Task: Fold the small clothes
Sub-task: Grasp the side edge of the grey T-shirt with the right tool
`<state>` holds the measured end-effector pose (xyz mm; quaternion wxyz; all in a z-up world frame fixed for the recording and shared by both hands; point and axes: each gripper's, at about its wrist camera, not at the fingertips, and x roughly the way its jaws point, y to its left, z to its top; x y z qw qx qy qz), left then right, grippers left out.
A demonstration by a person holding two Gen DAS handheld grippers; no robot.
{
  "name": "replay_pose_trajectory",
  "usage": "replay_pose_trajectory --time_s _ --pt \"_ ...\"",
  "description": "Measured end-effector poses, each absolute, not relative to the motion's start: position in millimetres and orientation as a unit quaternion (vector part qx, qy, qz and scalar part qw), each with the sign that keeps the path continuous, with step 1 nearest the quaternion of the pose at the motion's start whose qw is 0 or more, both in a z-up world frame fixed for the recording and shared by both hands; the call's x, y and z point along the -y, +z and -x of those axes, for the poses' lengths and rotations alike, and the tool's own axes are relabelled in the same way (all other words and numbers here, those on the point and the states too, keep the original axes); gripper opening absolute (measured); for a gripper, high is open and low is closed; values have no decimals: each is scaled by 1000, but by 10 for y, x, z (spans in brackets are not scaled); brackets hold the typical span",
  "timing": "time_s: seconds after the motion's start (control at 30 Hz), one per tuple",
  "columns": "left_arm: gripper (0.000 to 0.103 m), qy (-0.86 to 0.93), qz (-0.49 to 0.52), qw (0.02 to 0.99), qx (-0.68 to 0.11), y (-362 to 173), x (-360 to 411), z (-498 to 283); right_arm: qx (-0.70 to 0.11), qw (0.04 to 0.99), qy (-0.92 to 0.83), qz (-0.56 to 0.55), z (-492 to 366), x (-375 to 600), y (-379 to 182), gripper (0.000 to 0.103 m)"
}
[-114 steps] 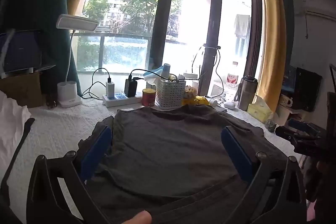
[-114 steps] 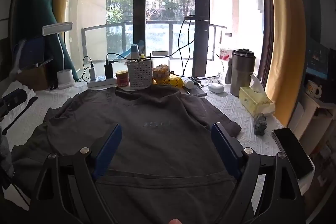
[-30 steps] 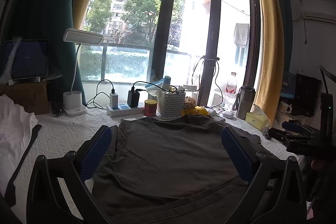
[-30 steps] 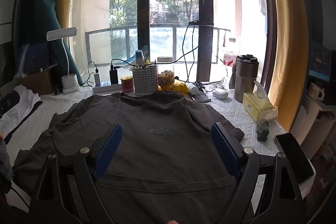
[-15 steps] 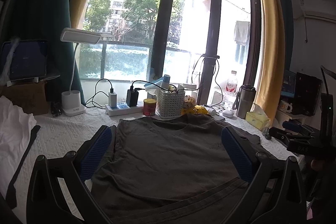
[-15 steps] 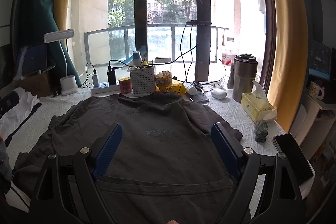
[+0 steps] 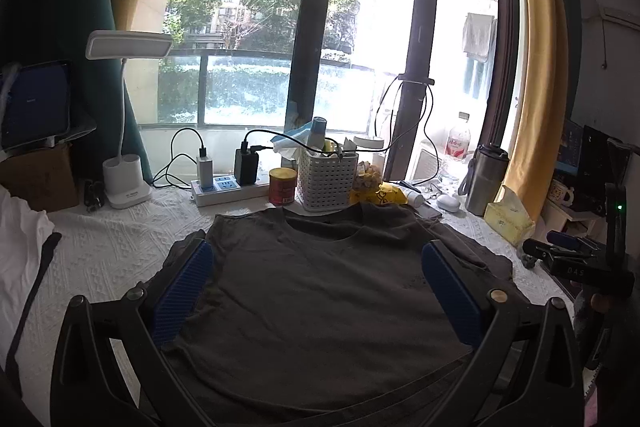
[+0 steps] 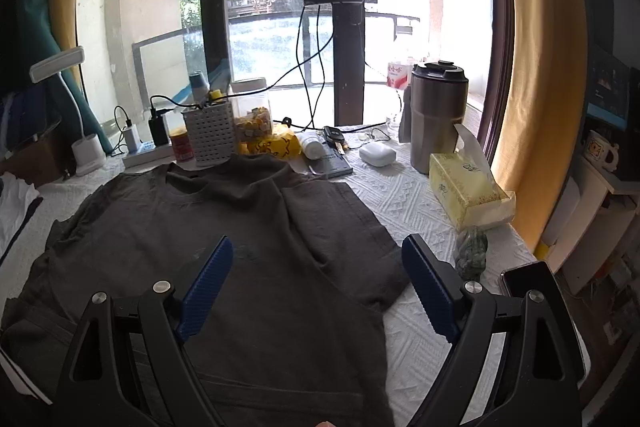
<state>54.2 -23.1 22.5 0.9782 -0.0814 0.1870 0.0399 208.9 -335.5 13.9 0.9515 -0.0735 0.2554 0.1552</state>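
Grey shirt (image 8: 248,267) lies flat on the desk (image 8: 408,199) — both claws, left (image 7: 320,291) and right (image 8: 316,283), hover released; grasping its right sleeve (image 8: 360,259) at the edge should fold cleanly.

Little can be read. In the left wrist view, pale letters on the black camera rig (image 7: 576,270) at the right edge appear to spell "DAS", though they are small. The clear plastic bottle with a red-and-white label (image 7: 458,143) on the windowsill carries print too small to make out; the right wrist view shows the same label with red characters that stay illegible. The yellow tissue box (image 8: 466,189) on the desk bears dark script on its side, unreadable. The dark grey T-shirt (image 8: 248,251) has a faint chest print, also illegible.
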Motion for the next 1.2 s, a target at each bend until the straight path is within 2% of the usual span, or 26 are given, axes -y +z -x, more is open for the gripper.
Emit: replay_pose_trajectory --time_s 0.27,0.6,0.77,0.8,0.87,0.9,0.93,0.97,1.2 --pt "103 65 103 962 -245 58 330 -992 -311 930 181 80 -2798 3540 -71 88" --pt "103 102 107 951 -271 -85 338 -1276 -371 898 207 116 -3609 3356 -307 78" --pt "103 114 118 942 -293 -178 226 -1417 -404 883 200 127 -3914 3275 -498 69" --pt "103 114 112 942 -294 -179 222 -1443 -412 880 197 127 -3950 3269 -549 66" --pt "103 115 111 942 -294 -195 194 -1485 -406 883 188 137 -3955 3253 -563 51" --pt "103 114 116 941 -295 -211 168 -1507 -405 883 191 138 -3954 3248 -559 41" --pt "103 112 119 940 -298 -232 150 -1530 -404 884 192 137 -3956 3257 -556 18" --pt "103 109 120 940 -301 -249 143 -1556 -405 883 197 133 -3956 3257 -559 9" --pt "103 91 122 942 -300 -248 78 -1590 -382 894 194 135 -3842 3224 -395 5"
